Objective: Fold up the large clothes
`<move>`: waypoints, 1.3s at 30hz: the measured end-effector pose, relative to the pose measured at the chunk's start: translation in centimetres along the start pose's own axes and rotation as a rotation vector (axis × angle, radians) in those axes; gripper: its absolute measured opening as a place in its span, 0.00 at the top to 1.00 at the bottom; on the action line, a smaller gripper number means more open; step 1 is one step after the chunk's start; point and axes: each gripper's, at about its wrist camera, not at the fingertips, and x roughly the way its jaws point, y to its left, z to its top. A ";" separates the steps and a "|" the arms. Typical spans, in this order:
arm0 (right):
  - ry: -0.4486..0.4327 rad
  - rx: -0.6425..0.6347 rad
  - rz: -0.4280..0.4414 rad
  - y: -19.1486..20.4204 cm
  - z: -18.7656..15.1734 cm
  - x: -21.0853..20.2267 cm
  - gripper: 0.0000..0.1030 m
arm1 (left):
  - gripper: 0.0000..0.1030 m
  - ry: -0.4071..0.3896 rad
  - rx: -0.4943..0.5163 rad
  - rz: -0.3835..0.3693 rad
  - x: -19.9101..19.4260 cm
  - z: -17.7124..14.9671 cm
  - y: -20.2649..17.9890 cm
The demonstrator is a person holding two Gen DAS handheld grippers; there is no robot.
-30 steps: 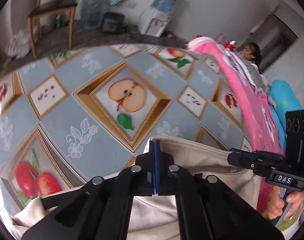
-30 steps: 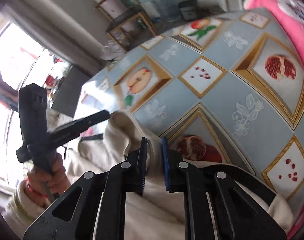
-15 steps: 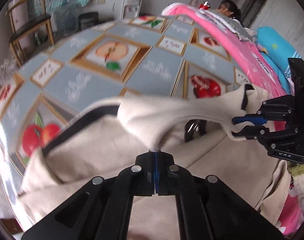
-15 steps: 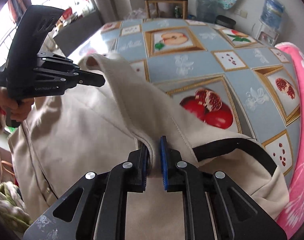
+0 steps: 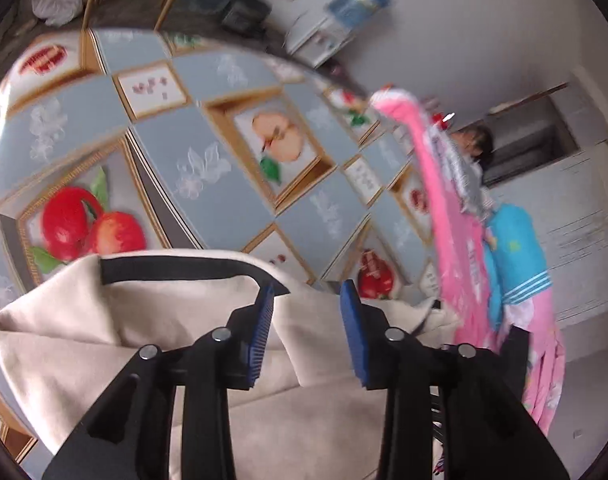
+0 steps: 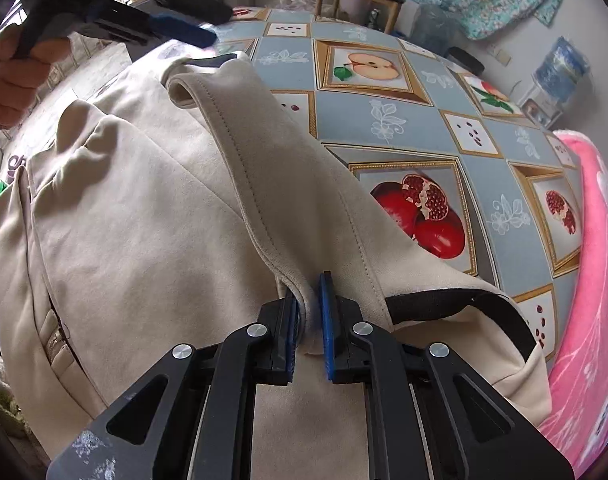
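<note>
Beige jacket [image 6: 144,220] lies half-folded on a fruit-patterned table [image 6: 403,128].

Cream fabric covers the near side of the table, its black-lined neck opening toward the pink blanket [image 6: 591,280] at the table's far edge. The right gripper [image 6: 307,320] is clenched on a stitched fold of the jacket, probably to keep that flap laid across the body. The left gripper [image 5: 304,332] has just been opening, its blue pads spread with nothing pinched between them, so the cloth under it lies loose on the table, seemingly let go because that end of the flap sits where it belongs. Across the jacket, a hand [image 6: 20,76] grips the left gripper's handle.
</note>
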 end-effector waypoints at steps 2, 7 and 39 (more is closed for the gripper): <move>-0.009 0.027 0.010 -0.4 -0.1 -0.9 0.89 | 0.67 0.080 0.017 0.107 2.9 -0.3 -0.5; -0.146 0.115 0.150 -2.3 -0.4 -6.5 0.69 | 0.67 0.073 0.078 0.167 3.8 -1.8 -0.5; -0.089 0.448 0.377 -1.8 3.9 1.1 0.87 | 0.82 0.091 0.206 0.231 4.5 -2.5 -2.3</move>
